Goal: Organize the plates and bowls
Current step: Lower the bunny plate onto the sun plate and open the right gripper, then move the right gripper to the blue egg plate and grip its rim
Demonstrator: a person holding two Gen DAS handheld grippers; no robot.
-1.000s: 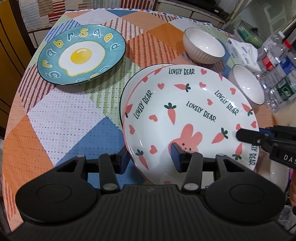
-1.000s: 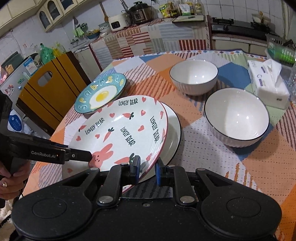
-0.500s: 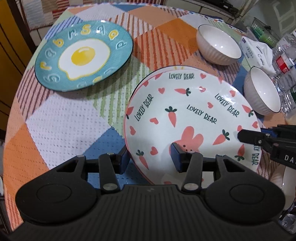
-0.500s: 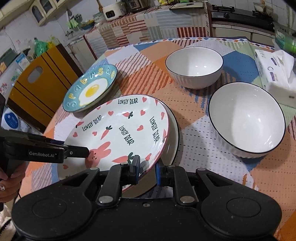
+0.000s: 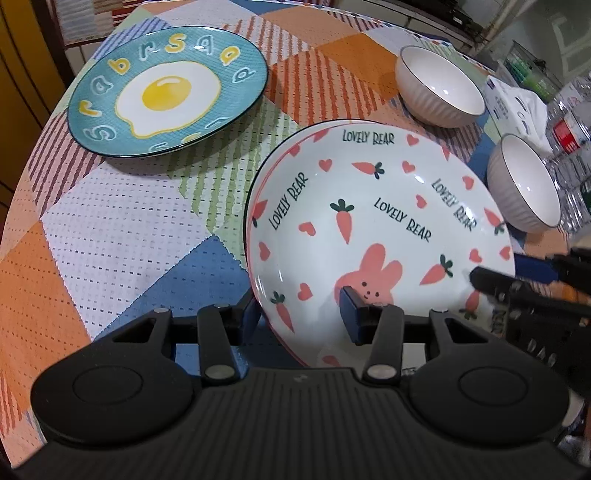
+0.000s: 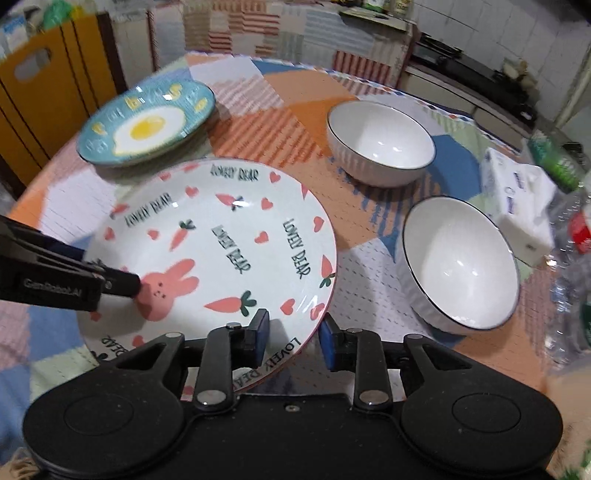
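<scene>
Your right gripper (image 6: 293, 338) has just been letting go: its jaws have been spreading, and the near rim of the rabbit plate (image 6: 221, 236) lies between the blue pads with a clear gap on the right side, so nothing presses on it. Your left gripper (image 5: 297, 314) straddles the opposite rim of that same plate (image 5: 376, 229), one finger under the edge and one over the pink rabbit; you cannot tell from either view whether its pads actually press the china.

In the left wrist view a thin dark-edged rim peeks out along the plate's upper left side, so it sits on another plate (image 5: 273, 158) beneath it, lower centre of the frame. The blue egg plate (image 5: 168, 90) rests apart at the upper left. Two white bowls (image 6: 380, 142) stand at the upper right and right, the nearer bowl (image 6: 460, 264) just beside the rabbit plate, not touching it.

You are working on a round table under a patchwork cloth (image 5: 110, 229) of orange, blue, white and striped green patches. A tissue pack (image 6: 517, 195) and water bottles (image 6: 576, 266) crowd the right edge. Behind the table you see a yellow cabinet (image 6: 55, 81) at the upper left, a cloth-draped counter (image 6: 258, 29) and tiled wall across the top.
</scene>
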